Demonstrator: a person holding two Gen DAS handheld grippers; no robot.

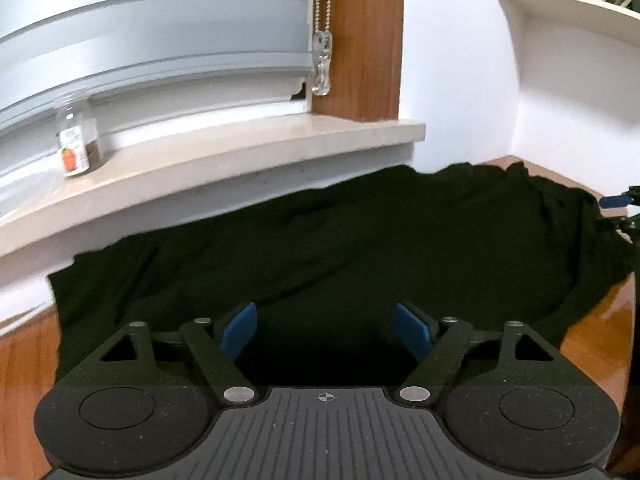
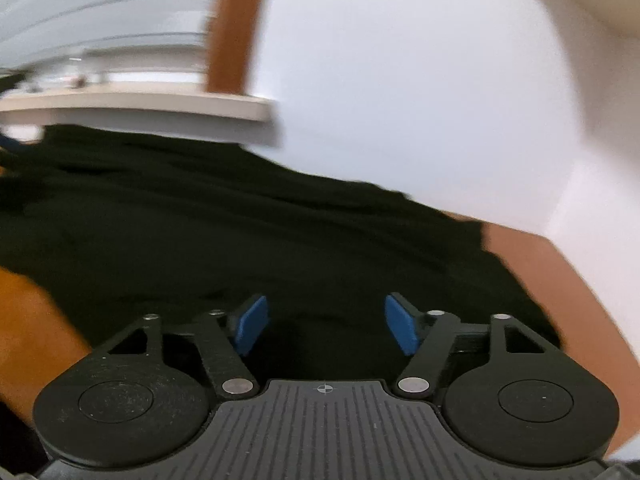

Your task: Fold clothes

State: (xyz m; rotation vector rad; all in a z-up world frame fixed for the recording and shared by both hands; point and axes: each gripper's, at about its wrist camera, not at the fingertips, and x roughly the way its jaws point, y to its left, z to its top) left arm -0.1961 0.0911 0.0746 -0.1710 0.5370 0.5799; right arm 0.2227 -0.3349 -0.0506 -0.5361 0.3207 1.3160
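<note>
Dark, near-black crumpled cloth garment lies spread across the glossy wooden bench below the windowsill, with left tongs and right tongs both spread and empty, seemingly, despite blur, to choose edges.

A glossy orange-brown wooden table carries one dark green garment, spread wide and rumpled. The cloth covers most of the tabletop and reaches back to the wall below the stone windowsill. Bare wood shows to the left, the right and the far right corner of the garment
</note>
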